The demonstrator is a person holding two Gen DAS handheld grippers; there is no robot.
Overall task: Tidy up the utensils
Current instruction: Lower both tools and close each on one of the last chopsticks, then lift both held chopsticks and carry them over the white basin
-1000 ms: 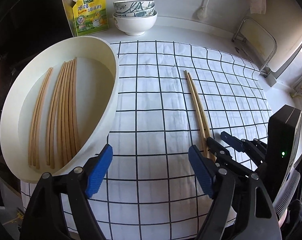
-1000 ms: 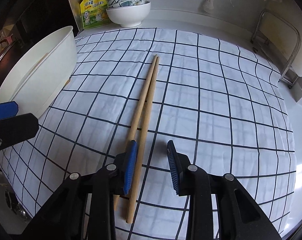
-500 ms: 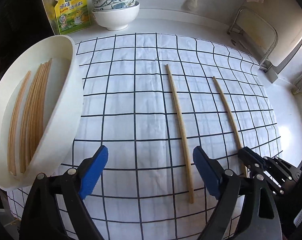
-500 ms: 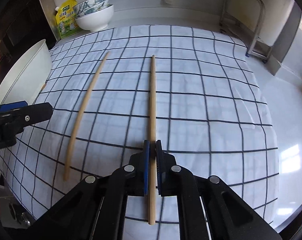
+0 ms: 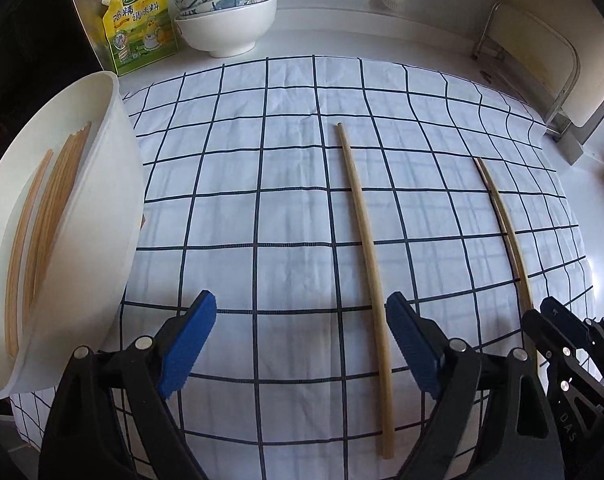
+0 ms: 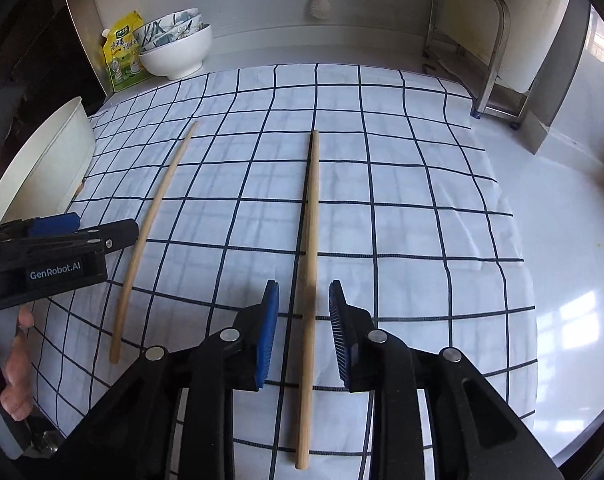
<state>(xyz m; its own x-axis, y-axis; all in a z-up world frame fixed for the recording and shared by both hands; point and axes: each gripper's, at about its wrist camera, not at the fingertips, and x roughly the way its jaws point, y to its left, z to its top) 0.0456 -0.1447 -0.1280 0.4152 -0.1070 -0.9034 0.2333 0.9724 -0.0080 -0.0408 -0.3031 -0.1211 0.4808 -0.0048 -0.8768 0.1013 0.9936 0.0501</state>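
**Two chopsticks lie apart on the checked cloth, both claws released**

Nearest in the right wrist view, the right claw (image 6: 303, 330) stands released, its blue pads (image 6: 268, 332) spread to either side of the right chopstick (image 6: 310, 240) without touching it. That chopstick lies flat on the checked cloth (image 6: 401, 184), running straight away from the claw, its near end reaching back under the claw.

In the left wrist view the left claw (image 5: 298, 344) is also released, its jaws wide apart and gripping nothing. The left chopstick (image 5: 365, 248) lies on the cloth just inside the claw's right-hand pad (image 5: 411, 348), close beside it; whether they touch cannot be told. Its near end lies close to the cloth's near edge. The two chopsticks are well apart and roughly parallel, with several cloth squares between them.

To the left, a white oval basin (image 5: 114, 216) sits at the cloth's left edge, tilted toward the camera in the fisheye. A bundle of chopsticks (image 5: 42, 216) lies lengthwise on its floor.

Farther back, past the cloth's far edge, stacked bowls (image 5: 226, 20) stand on the white table (image 5: 381, 36): a plain white one underneath, patterned blue-and-white ones nested inside. Just left of them a yellow-green seasoning pouch (image 5: 140, 20) stands upright. At the far right, a metal rack (image 6: 481, 52) stands by the wall.
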